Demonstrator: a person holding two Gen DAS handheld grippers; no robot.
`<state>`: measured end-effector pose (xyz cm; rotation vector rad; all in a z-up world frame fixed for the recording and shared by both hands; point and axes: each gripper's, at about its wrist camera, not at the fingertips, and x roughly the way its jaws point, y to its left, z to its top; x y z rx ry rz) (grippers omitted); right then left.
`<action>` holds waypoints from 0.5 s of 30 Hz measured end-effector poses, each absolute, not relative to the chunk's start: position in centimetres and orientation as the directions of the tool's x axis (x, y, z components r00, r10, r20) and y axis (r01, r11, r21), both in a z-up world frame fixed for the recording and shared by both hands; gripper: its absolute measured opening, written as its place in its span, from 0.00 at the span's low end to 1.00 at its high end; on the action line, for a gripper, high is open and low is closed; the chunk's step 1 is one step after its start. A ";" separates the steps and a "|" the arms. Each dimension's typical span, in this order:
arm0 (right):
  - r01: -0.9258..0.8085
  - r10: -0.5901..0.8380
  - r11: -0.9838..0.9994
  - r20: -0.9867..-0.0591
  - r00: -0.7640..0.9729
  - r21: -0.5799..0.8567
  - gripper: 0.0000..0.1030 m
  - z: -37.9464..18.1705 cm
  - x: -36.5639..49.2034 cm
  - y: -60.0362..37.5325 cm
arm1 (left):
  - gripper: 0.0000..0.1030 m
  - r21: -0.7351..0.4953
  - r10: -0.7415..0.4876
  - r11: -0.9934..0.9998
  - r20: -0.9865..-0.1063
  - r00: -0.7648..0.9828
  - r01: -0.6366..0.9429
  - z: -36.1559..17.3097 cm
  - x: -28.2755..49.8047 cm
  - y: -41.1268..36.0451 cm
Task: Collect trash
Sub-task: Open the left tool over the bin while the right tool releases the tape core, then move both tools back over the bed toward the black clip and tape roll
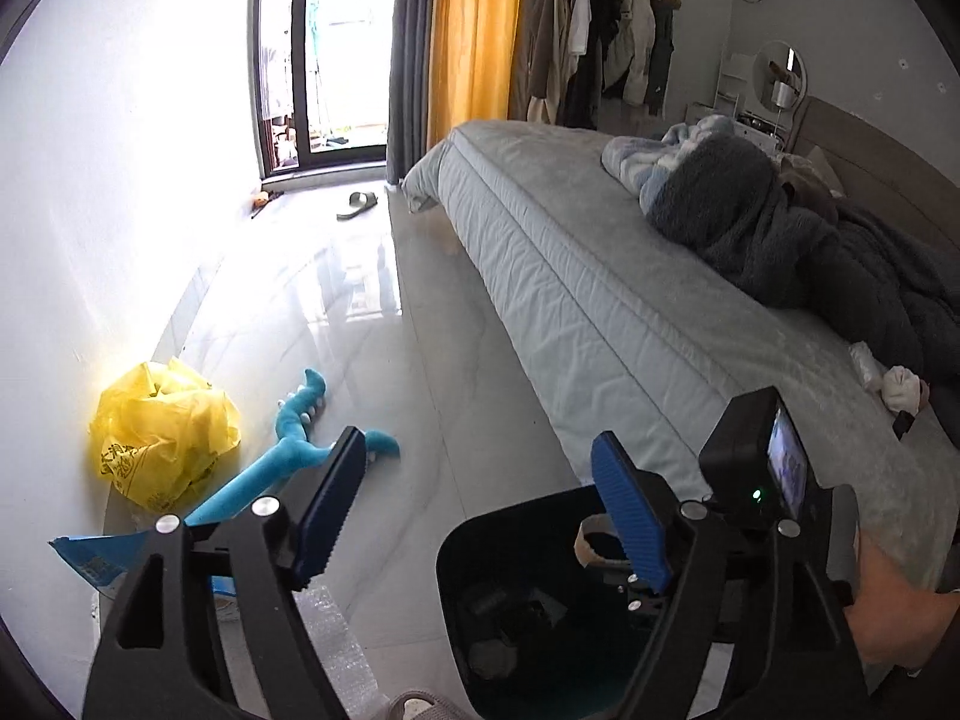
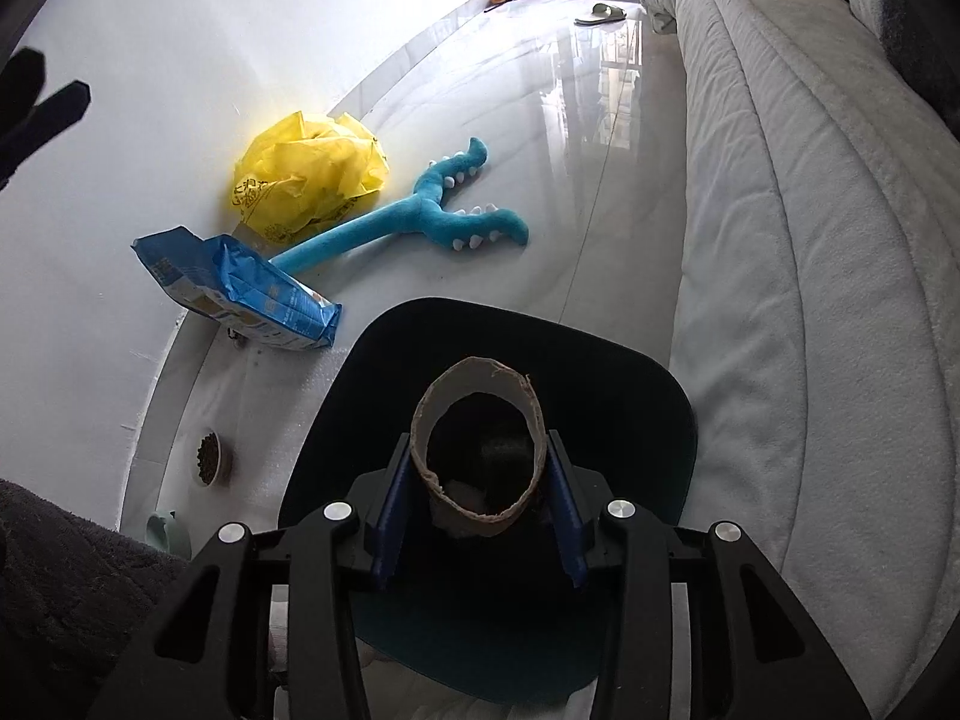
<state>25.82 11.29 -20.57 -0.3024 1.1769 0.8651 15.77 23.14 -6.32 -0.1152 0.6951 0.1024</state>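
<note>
1. A glossy pale tiled floor [image 1: 384, 324] fills the middle of the left wrist view, mirroring daylight.
2. A dark-framed glass door [image 1: 318, 54] stands at the upper centre, very bright.
3. Grey and yellow curtains [image 1: 462, 36] hang just right of it.
4. A bed [image 1: 600, 300] with a light quilted cover runs along the right.
5. A white wall [image 1: 120, 180] covers the left.

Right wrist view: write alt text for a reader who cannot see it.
The right tongs grip a cardboard tube directly over an open dark trash bin standing on a glossy white floor beside a grey bed. Further off lie a crumpled yellow plastic bag, a blue plush toy and a blue food bag.
</note>
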 end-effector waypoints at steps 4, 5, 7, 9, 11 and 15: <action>-0.728 0.440 0.646 -0.891 0.111 0.228 0.66 -19.8 25.2 10.8 | 0.87 -0.082 0.055 0.989 -0.581 0.812 -0.126 -4.5 15.4 22.5; -0.731 0.445 0.643 -0.888 0.112 0.230 0.67 -19.5 25.0 10.7 | 0.87 -0.080 0.057 0.989 -0.572 0.818 -0.125 -4.2 15.4 22.2; -0.735 0.457 0.637 -0.882 0.115 0.234 0.70 -18.8 24.9 10.4 | 0.89 -0.083 0.050 0.990 -0.563 0.825 -0.117 -3.8 15.4 21.8; -0.737 0.470 0.632 -0.875 0.118 0.240 0.73 -18.3 24.8 10.1 | 0.89 -0.082 0.054 0.990 -0.551 0.833 -0.119 -3.4 15.4 21.4; -0.738 0.483 0.629 -0.867 0.122 0.247 0.74 -17.9 24.7 9.6 | 0.89 -0.076 0.056 0.990 -0.541 0.839 -0.115 -3.0 15.5 20.9; -0.731 0.505 0.630 -0.854 0.127 0.263 0.75 -17.0 24.6 8.1 | 0.91 -0.085 0.046 0.991 -0.525 0.850 -0.107 -2.3 15.7 20.3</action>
